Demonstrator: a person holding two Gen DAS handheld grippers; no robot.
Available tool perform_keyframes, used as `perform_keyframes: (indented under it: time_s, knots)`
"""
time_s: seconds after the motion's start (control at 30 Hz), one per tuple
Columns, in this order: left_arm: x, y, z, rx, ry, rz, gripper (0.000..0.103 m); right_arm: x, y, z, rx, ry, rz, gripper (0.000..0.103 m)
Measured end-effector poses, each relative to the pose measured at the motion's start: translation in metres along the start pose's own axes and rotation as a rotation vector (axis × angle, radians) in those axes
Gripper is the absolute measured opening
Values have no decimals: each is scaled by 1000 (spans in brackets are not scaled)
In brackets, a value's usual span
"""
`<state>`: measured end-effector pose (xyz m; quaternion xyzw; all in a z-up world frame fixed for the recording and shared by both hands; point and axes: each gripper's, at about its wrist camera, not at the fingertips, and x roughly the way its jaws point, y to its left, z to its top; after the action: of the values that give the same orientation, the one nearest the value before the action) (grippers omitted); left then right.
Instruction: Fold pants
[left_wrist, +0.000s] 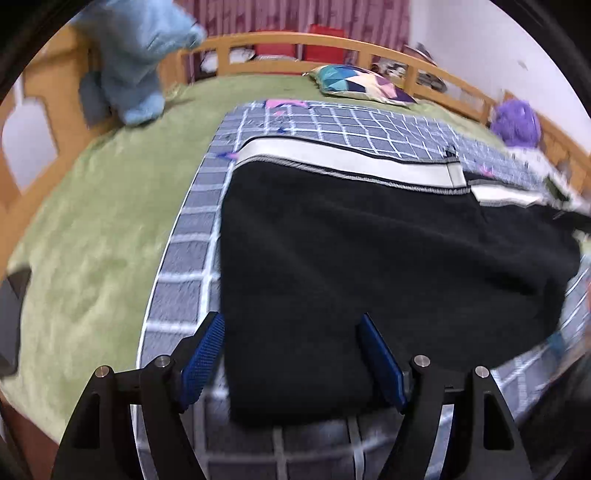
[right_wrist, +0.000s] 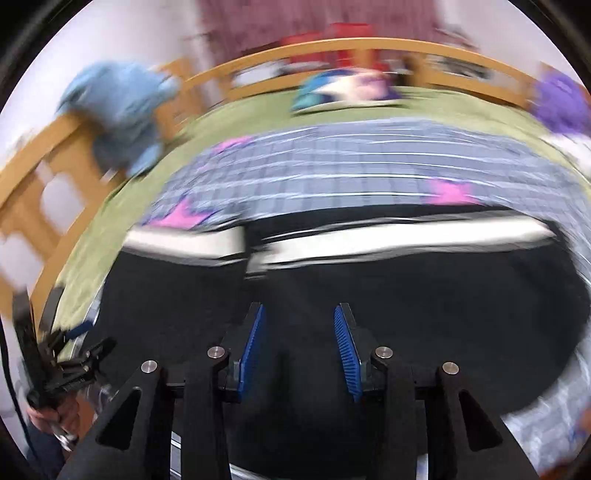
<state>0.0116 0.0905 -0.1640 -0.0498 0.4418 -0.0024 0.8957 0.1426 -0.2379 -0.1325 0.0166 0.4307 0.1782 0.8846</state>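
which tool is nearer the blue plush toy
Left. The left tool sits at the pants' left edge, the blue plush toy's side; the right tool is over the pants' middle.

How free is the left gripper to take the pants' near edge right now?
Probably free: the left gripper is open, its fingers straddling the near edge of the black pants on the checked blanket, with nothing between them.

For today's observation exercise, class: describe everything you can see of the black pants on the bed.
The black pants look like soft, fleecy fabric, with a white side stripe edged in black-and-white trim along the far edge. They lie flat, spread on a grey checked blanket over the green bedcover. The left gripper and right gripper are both open above the near edge, gripping nothing.
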Motion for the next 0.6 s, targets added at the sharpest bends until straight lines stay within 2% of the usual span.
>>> perform_keyframes:
  time_s: [0.03,0.1,0.13,0.17,0.2,0.23,0.27,0.3,0.33,0.4,0.5,0.57,0.6]
  knots:
    - [-3,7,-2,-25,9,-16,74,12,17,1,-33,5,14,47]
    - [-11,23,-7,-80,20,-38,74,39,38,0,-62,28,19,63]
    - [-13,29,-9,-100,22,-38,74,48,44,0,-66,43,20,63]
    - [-15,36,-15,-131,26,-39,74,68,48,1,-65,83,14,61]
    - [-17,41,-18,-152,28,-46,74,86,46,2,-57,121,3,29]
    - [-20,44,-23,-171,30,-57,74,98,46,0,-47,150,-1,18]
    - [-24,46,-28,-180,33,-62,74,96,46,1,-44,128,11,13]
    - [-27,48,-30,-184,34,-61,74,84,45,3,-43,73,14,12]
    - [-29,49,-32,-183,29,-57,74,60,39,8,-15,-22,73,12]
    - [-31,50,-33,-173,15,-40,74,41,29,12,41,-75,156,13]
    - [-30,43,-28,-180,6,-43,74,54,29,16,3,-14,79,16]
    - [-34,38,-25,-180,-3,-54,74,85,29,6,-13,118,29,23]
    - [-37,34,-21,-170,-12,-58,74,93,27,-3,-16,143,34,24]
